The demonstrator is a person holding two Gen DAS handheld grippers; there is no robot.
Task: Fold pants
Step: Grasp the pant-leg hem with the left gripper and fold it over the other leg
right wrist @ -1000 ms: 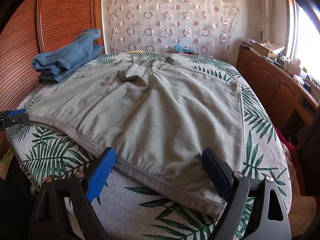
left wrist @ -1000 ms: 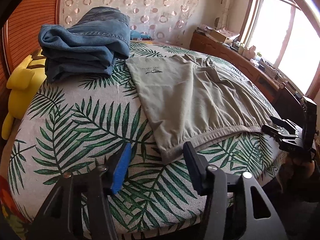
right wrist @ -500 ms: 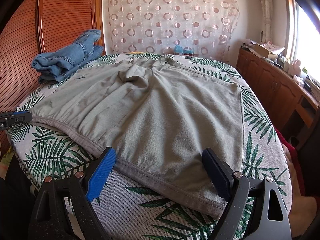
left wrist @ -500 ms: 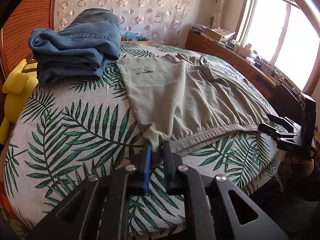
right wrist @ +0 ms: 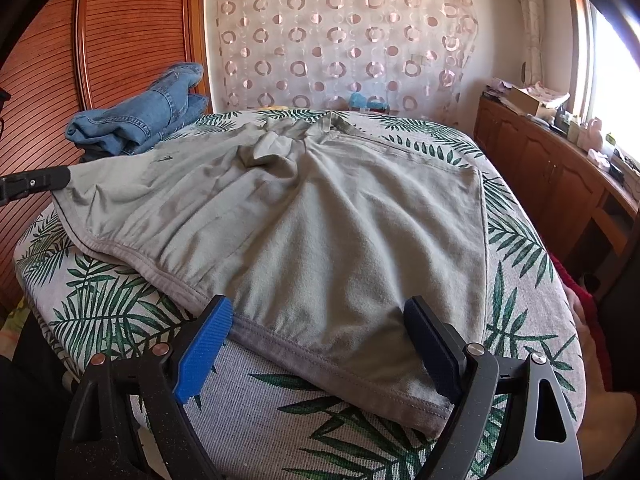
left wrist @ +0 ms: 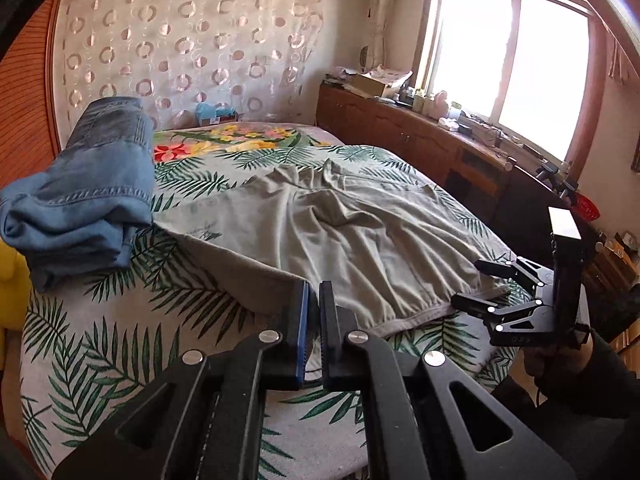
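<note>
Grey-green pants (left wrist: 360, 232) (right wrist: 320, 220) lie spread on the palm-print bed (left wrist: 120, 340), waistband toward me. My left gripper (left wrist: 314, 300) is shut on the waistband's left corner and holds it raised off the bed; in the right wrist view it shows at the far left edge (right wrist: 60, 178). My right gripper (right wrist: 316, 332) stands open with its blue pads (right wrist: 204, 340) on either side of the waistband's right part, not pressing it. The left wrist view shows that gripper (left wrist: 484, 284) at the right, a hand behind it.
Folded blue jeans (left wrist: 88, 196) (right wrist: 140, 120) sit at the bed's back left. A yellow plush toy (left wrist: 12, 280) lies at the left edge. A wooden cabinet (left wrist: 440, 148) (right wrist: 552, 172) with clutter runs under the window on the right.
The left gripper closed on the waistband corner and lifted it up, pulling that side of the pants off the bed. The right gripper stayed still and open.
</note>
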